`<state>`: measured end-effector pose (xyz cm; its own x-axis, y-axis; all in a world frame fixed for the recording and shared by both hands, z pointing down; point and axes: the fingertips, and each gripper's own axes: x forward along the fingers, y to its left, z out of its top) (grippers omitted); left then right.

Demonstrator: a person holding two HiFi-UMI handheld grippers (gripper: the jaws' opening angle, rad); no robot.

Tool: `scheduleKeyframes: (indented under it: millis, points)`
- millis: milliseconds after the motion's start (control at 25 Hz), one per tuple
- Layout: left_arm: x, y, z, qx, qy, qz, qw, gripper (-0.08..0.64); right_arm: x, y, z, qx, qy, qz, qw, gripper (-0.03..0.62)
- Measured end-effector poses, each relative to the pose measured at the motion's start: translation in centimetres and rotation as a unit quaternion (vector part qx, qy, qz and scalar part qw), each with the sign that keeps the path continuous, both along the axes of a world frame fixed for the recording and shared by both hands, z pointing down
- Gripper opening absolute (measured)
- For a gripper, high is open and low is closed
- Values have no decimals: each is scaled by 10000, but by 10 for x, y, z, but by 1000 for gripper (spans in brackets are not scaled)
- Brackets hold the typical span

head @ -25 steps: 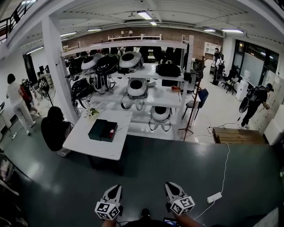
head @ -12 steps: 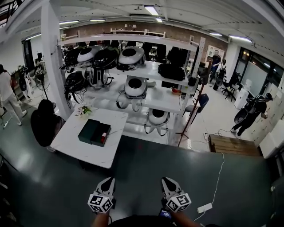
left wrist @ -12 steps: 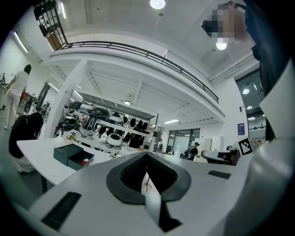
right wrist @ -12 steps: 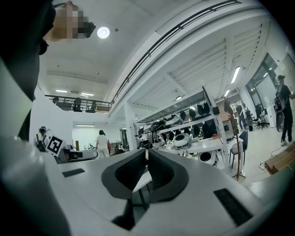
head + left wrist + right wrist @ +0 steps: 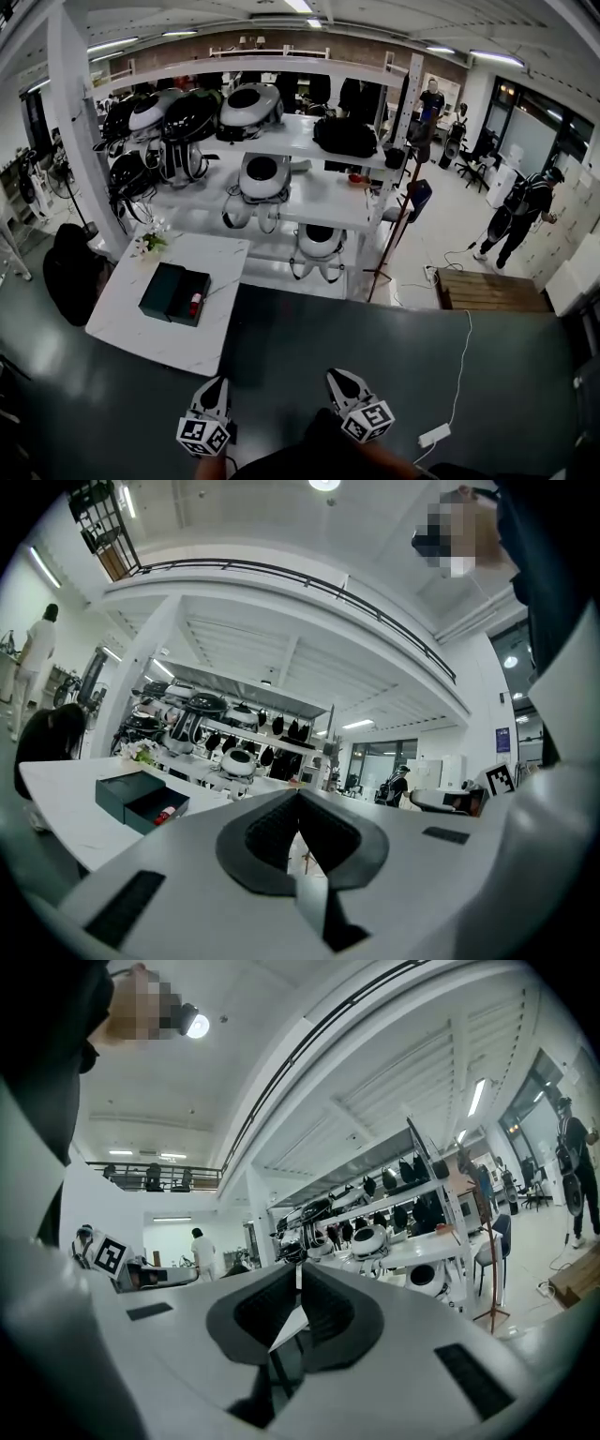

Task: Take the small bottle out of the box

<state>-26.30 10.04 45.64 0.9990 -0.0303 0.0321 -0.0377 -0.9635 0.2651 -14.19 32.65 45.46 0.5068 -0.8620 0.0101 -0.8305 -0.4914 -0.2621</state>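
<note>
A dark green box point(image 5: 174, 292) lies open on a white table point(image 5: 141, 328) at the left of the head view. A small red bottle point(image 5: 195, 304) lies in its right half. In the left gripper view the box point(image 5: 139, 797) and the bottle point(image 5: 166, 814) show far off at the left. My left gripper point(image 5: 217, 390) and right gripper point(image 5: 337, 382) hang low at the bottom of the head view, well short of the table. Both are shut with nothing between the jaws, as the left gripper point(image 5: 297, 793) and right gripper point(image 5: 298, 1269) show in their own views.
Dark floor lies between me and the table. White shelves point(image 5: 309, 192) with round helmet-like devices stand behind it. A small flower bunch point(image 5: 150, 242) sits on the table's far corner. A black bag or chair point(image 5: 70, 272) stands left of the table. A wooden pallet point(image 5: 487, 291) and white power strip point(image 5: 436, 434) lie at right.
The view has moved forward and to the right: the table and box have slid left and lower in the head view. Both grippers stay shut and low.
</note>
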Motion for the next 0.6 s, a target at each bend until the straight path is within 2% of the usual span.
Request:
scheduleKeyframes:
  millis: [200, 360, 600]
  points:
    - [60, -25, 5, 105, -81, -247, 9996, 17, 70, -22, 10, -45, 271, -193, 9994, 41]
    - [117, -46, 0, -35, -26, -634, 9980, 15, 135, -50, 10, -31, 289, -647, 9975, 41]
    - [210, -64, -24, 1, 211, -1166, 9930, 15, 242, -73, -1, -34, 516, -1260, 9907, 41]
